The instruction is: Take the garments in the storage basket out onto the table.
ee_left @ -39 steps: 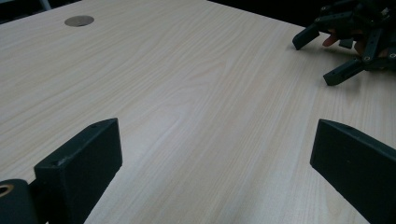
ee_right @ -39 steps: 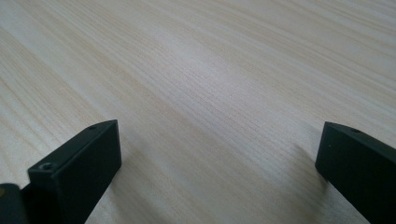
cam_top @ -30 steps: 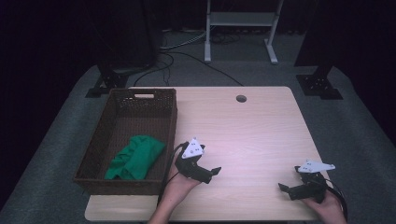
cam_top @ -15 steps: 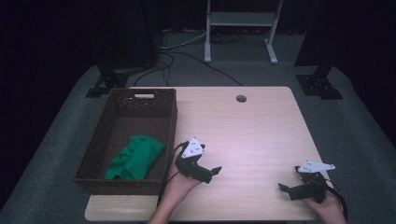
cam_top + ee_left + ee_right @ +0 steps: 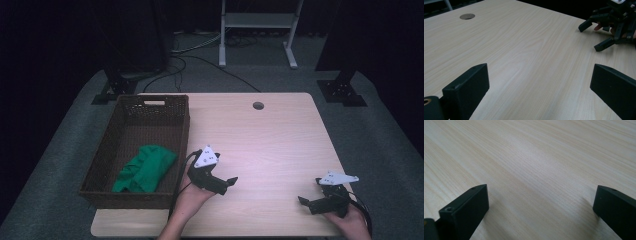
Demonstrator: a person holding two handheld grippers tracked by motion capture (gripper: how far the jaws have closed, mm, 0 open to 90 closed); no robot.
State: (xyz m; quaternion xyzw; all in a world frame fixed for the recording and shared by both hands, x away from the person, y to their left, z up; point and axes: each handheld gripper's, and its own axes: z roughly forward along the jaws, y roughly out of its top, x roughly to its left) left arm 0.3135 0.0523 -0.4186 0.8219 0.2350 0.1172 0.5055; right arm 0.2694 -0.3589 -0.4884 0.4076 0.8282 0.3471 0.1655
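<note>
left gripper (image 5: 226, 184): held in the person's left hand (image 5: 192, 197) near the front edge of the table (image 5: 280, 140), just right of the basket; jaws spread wide, nothing between them, bare wood under them in the left gripper view.
right gripper (image 5: 311, 202): held low at the table's front right corner, well apart from the left one; jaws spread wide and empty over plain wood in the right gripper view. it also appears far off in the left gripper view (image 5: 599, 33), its jaws parted.
green cloth (image 5: 145, 167): crumpled in the near half of the basket, leaning toward its right wall, apart from both grippers.
basket (image 5: 135, 197): dark brown wicker, rectangular, on the left side of the table; its right wall stands between the cloth and the left gripper.
table: light wood, bare between the two grippers; a round cable hole (image 5: 258, 105) near the far edge.
around: grey carpet below, black cables (image 5: 200, 57) trailing on the floor behind the table, a pale metal stand (image 5: 257, 30) beyond, dark stand feet (image 5: 342, 92) at the right.
</note>
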